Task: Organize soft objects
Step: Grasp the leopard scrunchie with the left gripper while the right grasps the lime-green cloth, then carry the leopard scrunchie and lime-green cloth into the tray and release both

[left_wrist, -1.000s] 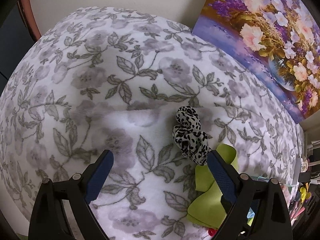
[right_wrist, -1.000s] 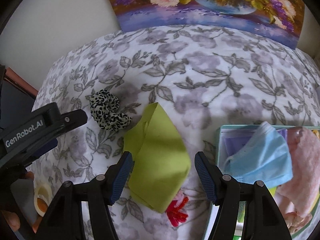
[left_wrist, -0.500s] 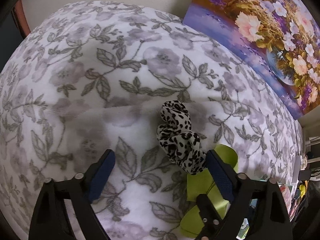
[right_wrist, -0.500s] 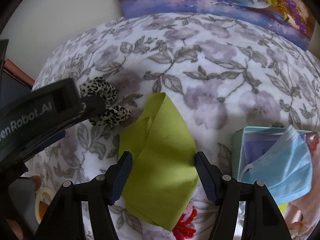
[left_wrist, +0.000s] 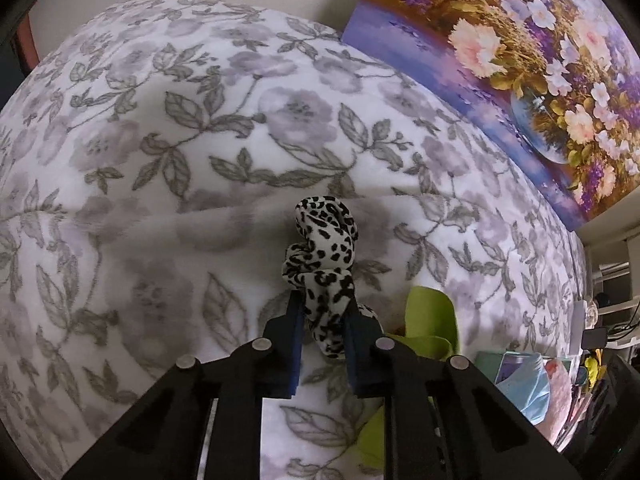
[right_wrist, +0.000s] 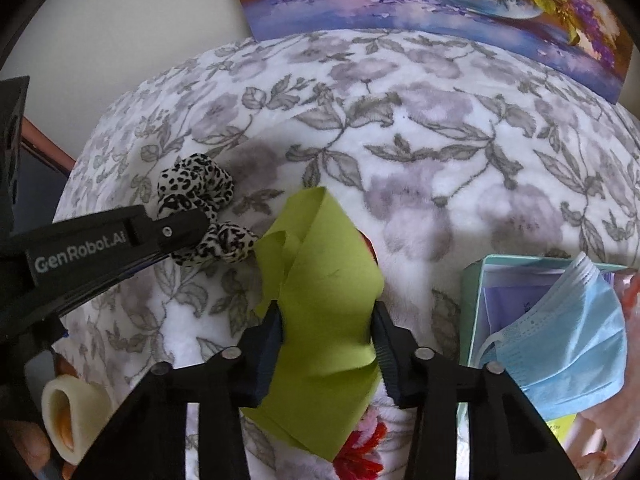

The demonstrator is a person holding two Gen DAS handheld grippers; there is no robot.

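A black-and-white leopard-print scrunchie (left_wrist: pixel 320 264) lies on the floral blanket. My left gripper (left_wrist: pixel 322 312) is shut on its near end; it also shows in the right wrist view (right_wrist: pixel 200 208), pinched by the left gripper (right_wrist: pixel 192 228). A lime green cloth (right_wrist: pixel 324 308) lies on the blanket, partly folded. My right gripper (right_wrist: pixel 326 320) has closed in on the cloth, its pads touching both sides. The cloth's edge shows in the left wrist view (left_wrist: pixel 428 316).
A mint green box (right_wrist: pixel 472 280) at the right holds a blue face mask (right_wrist: pixel 560 336) and a pink cloth (right_wrist: pixel 624 412). A red-and-pink fluffy item (right_wrist: pixel 360 456) sticks out under the green cloth. A flower painting (left_wrist: pixel 520 52) leans against the wall behind.
My left gripper moved onto the scrunchie and shut on it. My right gripper moved forward over the green cloth and narrowed onto it.
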